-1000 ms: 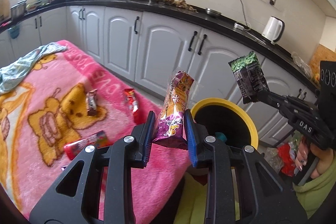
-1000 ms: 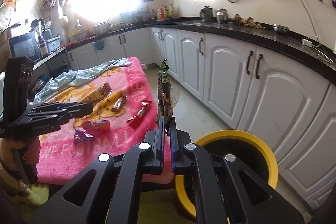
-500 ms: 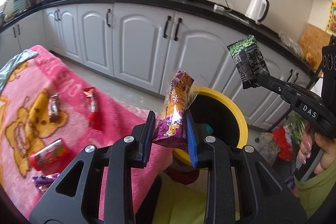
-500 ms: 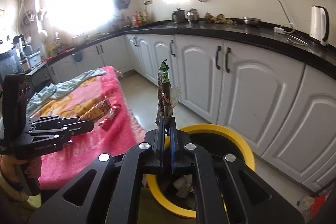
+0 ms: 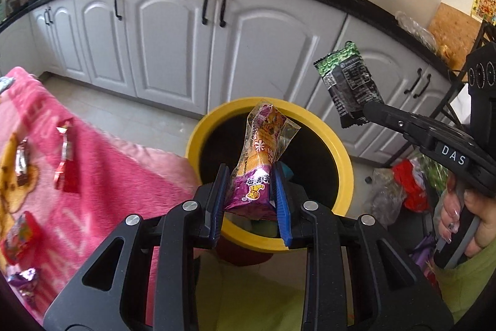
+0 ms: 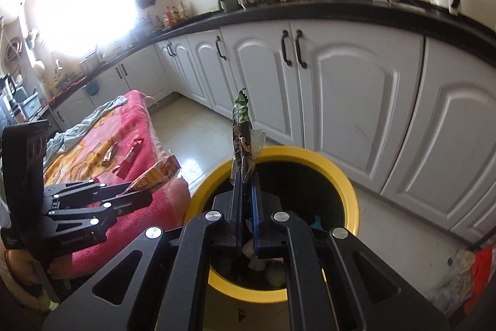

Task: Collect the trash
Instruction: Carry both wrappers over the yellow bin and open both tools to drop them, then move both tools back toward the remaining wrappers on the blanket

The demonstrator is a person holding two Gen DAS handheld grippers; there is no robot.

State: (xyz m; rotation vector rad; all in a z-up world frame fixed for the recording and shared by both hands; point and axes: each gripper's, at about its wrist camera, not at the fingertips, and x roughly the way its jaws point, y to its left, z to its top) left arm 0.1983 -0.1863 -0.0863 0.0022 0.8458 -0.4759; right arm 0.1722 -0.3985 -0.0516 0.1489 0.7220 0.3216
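Wrappers first: a purple-and-orange snack wrapper (image 5: 259,163) stands pinched between the blue pads of the left gripper (image 5: 249,191), its clear top end poking up over the mouth of the yellow-rimmed trash bin (image 5: 344,157). The right gripper (image 6: 246,194) is clamped tight on a green-and-black snack packet (image 6: 241,138), seen edge-on in its own camera and flat-on from the left one, where it sits up and to the right of the bin's far rim. Both loads are in the air, none dropped yet.

The step in hand looks like the carry to the bin, nearly done. The next move calls for each gripper to sit squarely over the dark opening and then let go; the purple wrapper seems about lined up, while the green packet may still need to come in over the rim, though the two cameras do not settle that.

More trash waits on the pink blanket (image 5: 102,163): a red wrapper (image 5: 65,166) near the edge and others cut off at the left border, too small to name. The bin's depths are dark, with a few scraps showing in the right camera. A hand (image 5: 465,216) grips the right tool's handle, partly out of frame. Bagged clutter (image 5: 406,182) beside the bin is hard to make out.
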